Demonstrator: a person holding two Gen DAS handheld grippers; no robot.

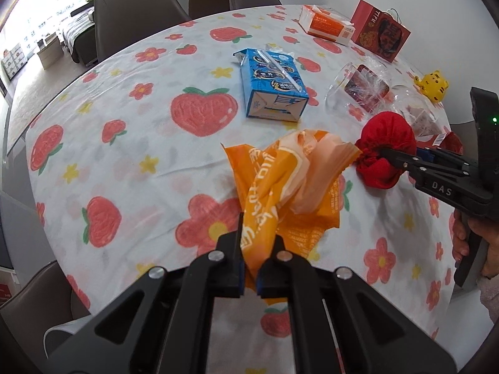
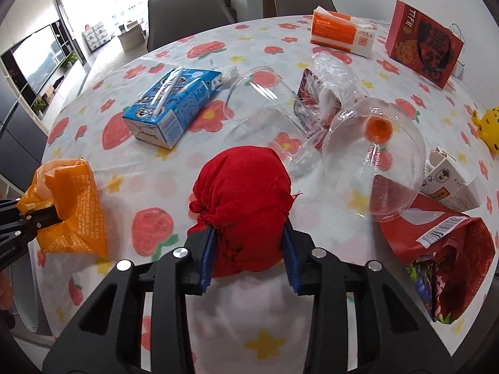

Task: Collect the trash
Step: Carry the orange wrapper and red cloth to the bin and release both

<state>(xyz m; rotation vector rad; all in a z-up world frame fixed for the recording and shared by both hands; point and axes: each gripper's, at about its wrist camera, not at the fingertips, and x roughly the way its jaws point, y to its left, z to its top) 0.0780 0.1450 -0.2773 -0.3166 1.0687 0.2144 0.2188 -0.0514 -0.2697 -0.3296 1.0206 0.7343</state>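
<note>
An orange plastic bag [image 1: 280, 184] lies crumpled on the flowered tablecloth [image 1: 124, 162], and my left gripper [image 1: 259, 233] is shut on its near edge. The same bag [image 2: 75, 205] shows at the left of the right wrist view, with the left gripper [image 2: 42, 215] clamped on it. A red cloth pouch [image 2: 246, 199] sits between my right gripper's [image 2: 248, 249] blue pads, which press on both its sides. In the left wrist view the right gripper [image 1: 386, 152] holds that pouch [image 1: 386, 143] at its gathered neck, just right of the bag.
A blue drink carton [image 2: 171, 106] lies beyond. To the right are a clear bottle with orange cap [image 2: 374, 149], a clear cup [image 2: 259, 93], a red snack wrapper [image 2: 436, 240] and a small white carton [image 2: 449, 184]. Tissue pack [image 2: 343, 34], red gift bag [image 2: 424, 43], yellow toy [image 2: 486, 124] and chairs stand farther back.
</note>
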